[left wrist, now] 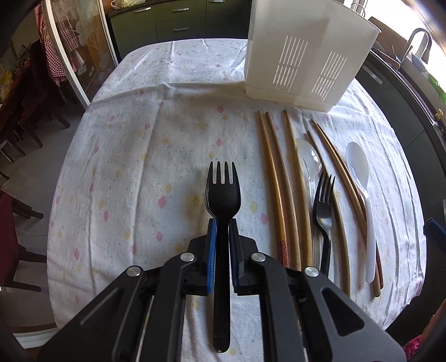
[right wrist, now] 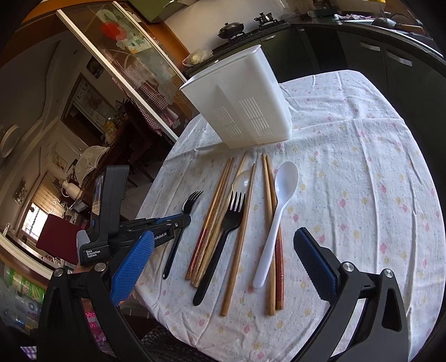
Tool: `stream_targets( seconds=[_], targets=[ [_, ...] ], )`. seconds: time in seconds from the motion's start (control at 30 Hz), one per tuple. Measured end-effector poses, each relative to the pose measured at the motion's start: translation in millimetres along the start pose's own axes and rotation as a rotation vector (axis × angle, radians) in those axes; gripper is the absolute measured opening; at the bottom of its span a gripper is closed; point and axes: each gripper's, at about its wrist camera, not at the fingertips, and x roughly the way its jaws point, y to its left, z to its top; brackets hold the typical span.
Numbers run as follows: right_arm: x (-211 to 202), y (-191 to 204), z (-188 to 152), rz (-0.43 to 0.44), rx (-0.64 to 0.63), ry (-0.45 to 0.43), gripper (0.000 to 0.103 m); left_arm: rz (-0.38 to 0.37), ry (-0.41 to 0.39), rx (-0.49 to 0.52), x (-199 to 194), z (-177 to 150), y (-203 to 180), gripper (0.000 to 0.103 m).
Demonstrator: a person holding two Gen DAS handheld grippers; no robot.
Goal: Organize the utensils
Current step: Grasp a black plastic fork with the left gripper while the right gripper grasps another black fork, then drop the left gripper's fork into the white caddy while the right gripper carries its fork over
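My left gripper [left wrist: 221, 222] is shut on a black plastic fork [left wrist: 223, 192], held over the cloth with tines pointing away; it also shows in the right wrist view [right wrist: 186, 216] with the fork [right wrist: 192, 199]. A white slotted utensil holder [left wrist: 301, 55] stands at the far side of the table, also in the right wrist view [right wrist: 239, 103]. On the cloth lie several wooden chopsticks [left wrist: 281, 189], a second black fork [left wrist: 323, 211], a clear spoon [left wrist: 308, 156] and a white spoon [left wrist: 359, 178]. My right gripper [right wrist: 223, 250] is open and empty above the near ends of these utensils.
The round table carries a white flowered cloth [left wrist: 139, 167]. Dark kitchen cabinets [left wrist: 178, 19] stand behind it, a counter with a sink tap [left wrist: 415, 41] to the right, and dark chairs [left wrist: 25, 117] to the left.
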Motion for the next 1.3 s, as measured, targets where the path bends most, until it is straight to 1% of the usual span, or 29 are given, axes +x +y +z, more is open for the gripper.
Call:
stream_targets(
  seconds=[0.07,0.17,0.23,0.27,0.3,0.33,0.43,0.47,0.5,0.6,0.7,0.8,0.97,1.1,1.13,1.17,1.3],
  targets=[
    [13.8,3.7,0.5,0.048,0.013,0.05,0.099,-0.002,-0.025,-0.014,-7.5,0.7,8.1,0.009],
    [38.6,6.8,1.6,0.054,0.033,0.111,0.098,-0.006,-0.057,-0.02,-18.8,0.7,16.2,0.009],
    [55.3,7.0,1.8,0.063,0.06,0.153,0.082,-0.017,-0.068,-0.018,-23.8,0.1,19.4,0.009],
    [62.2,7.2,1.7,0.06,0.074,0.163,0.067,-0.022,-0.071,-0.016,-25.6,-1.0,20.4,0.009],
    [68.3,8.3,1.8,0.042,0.075,0.171,0.057,-0.026,-0.075,-0.015,-26.7,-1.6,21.4,0.009],
    [73.6,10.1,1.9,0.019,0.072,0.177,0.055,-0.031,-0.077,-0.016,-27.5,-2.9,22.9,0.009],
    [89.0,14.1,0.3,-0.04,0.057,0.201,0.052,-0.045,-0.079,-0.018,-27.8,-4.2,26.5,0.009],
    [93.0,15.6,-0.3,-0.071,0.048,0.202,0.048,-0.048,-0.081,-0.017,-28.0,-4.8,27.5,0.009],
    [96.4,16.7,-0.8,-0.102,0.039,0.201,0.042,-0.051,-0.084,-0.017,-28.6,-4.9,28.3,0.009],
    [105.4,16.7,-1.8,-0.156,0.03,0.198,0.029,-0.057,-0.096,-0.016,-31.8,-7.3,31.7,0.009],
    [115.8,19.0,-3.1,-0.2,0.015,0.201,0.022,-0.064,-0.105,-0.015,-34.0,-7.1,33.7,0.009],
    [121.3,20.0,-3.7,-0.232,0.009,0.187,0.018,-0.069,-0.11,-0.013,-35.4,-7.2,35.5,0.009],
    [123.3,19.3,-1.2,-0.255,-0.007,0.177,0.017,-0.073,-0.119,-0.009,-38.4,-8.3,35.9,0.009],
    [126.5,25.0,-0.9,-0.303,-0.053,0.17,0.018,-0.076,-0.128,-0.001,-41.7,-9.0,34.2,0.009],
    [126.0,26.2,-2.3,-0.311,-0.062,0.165,0.017,-0.077,-0.13,0.002,-42.7,-9.3,33.6,0.009],
    [124.7,26.6,-3.3,-0.318,-0.067,0.158,0.013,-0.076,-0.131,0.004,-43.2,-9.2,33.0,0.009],
    [114.3,32.3,-6.4,-0.327,-0.099,0.099,0.009,-0.067,-0.133,0.01,-43.6,-8.5,32.3,0.009]
  ],
)
